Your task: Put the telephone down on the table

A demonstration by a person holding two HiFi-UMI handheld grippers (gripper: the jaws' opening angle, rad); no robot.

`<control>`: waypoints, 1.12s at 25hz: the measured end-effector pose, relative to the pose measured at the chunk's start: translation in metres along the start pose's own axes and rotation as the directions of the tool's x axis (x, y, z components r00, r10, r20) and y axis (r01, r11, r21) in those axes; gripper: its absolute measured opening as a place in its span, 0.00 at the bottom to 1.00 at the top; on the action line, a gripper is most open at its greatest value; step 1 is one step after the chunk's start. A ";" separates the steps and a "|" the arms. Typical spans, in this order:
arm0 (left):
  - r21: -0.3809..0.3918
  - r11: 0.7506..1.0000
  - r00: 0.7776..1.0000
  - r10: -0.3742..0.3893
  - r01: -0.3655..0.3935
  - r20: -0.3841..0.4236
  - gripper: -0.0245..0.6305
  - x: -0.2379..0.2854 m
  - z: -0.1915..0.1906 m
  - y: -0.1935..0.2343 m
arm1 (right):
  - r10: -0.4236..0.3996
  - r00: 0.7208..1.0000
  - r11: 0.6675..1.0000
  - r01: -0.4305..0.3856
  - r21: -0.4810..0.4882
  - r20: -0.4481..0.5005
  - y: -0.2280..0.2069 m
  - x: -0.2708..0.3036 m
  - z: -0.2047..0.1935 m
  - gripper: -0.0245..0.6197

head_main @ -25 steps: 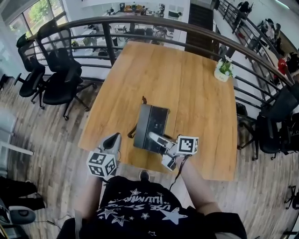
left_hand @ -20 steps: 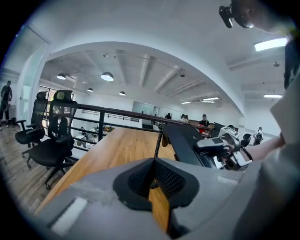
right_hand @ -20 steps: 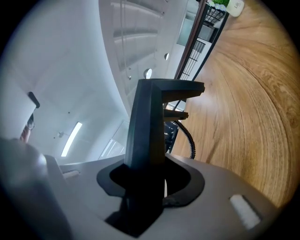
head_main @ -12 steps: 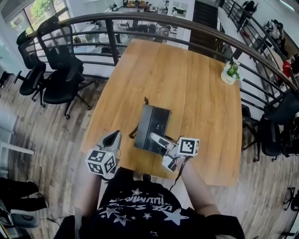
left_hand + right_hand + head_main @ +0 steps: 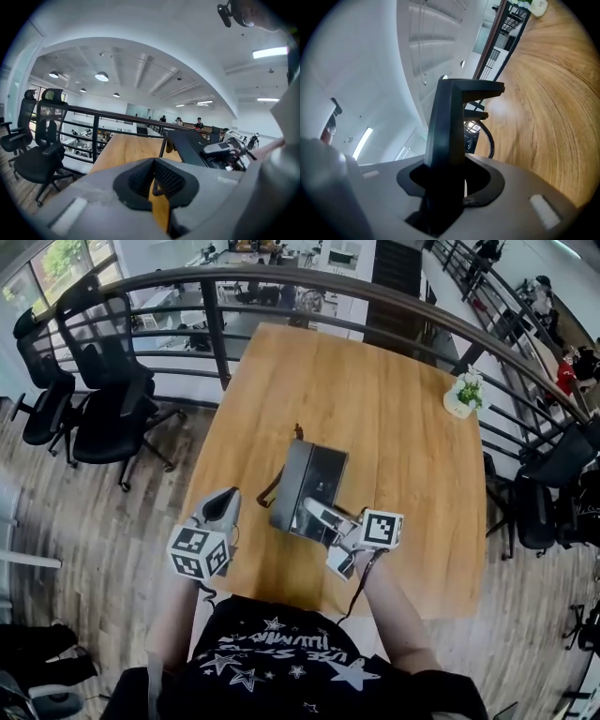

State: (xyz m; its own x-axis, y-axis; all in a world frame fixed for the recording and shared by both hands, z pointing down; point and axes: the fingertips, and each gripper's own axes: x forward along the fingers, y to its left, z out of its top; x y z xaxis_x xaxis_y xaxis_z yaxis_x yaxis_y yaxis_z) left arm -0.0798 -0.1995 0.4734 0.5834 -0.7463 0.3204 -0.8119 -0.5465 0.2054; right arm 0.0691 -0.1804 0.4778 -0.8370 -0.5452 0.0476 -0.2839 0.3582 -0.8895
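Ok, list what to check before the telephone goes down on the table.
1. Grip on the telephone: ok, the right gripper is closed on its near edge.
2. Left gripper out of the way: ok, it is empty and off to the telephone's left.
3. Telephone over the table: ok.
4. Landing spot bare: ok, the only other thing is a small plant at the far corner.
5. Cord free of snags: cannot tell, it dangles at the telephone's left side.
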 end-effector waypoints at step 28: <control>0.002 1.000 1.000 0.007 -0.007 0.021 0.04 0.114 0.062 0.115 | 0.021 0.996 0.999 -0.025 -0.042 -0.090 -0.057 0.153 0.107 0.29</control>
State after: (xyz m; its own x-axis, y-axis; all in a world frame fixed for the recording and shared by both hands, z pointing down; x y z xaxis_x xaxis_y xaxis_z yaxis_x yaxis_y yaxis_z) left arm -0.1053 -0.3707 0.4764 0.5778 -0.7581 0.3025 -0.8161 -0.5419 0.2009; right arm 0.0075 -0.3653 0.4871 -0.8815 -0.4670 0.0700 -0.2827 0.4032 -0.8704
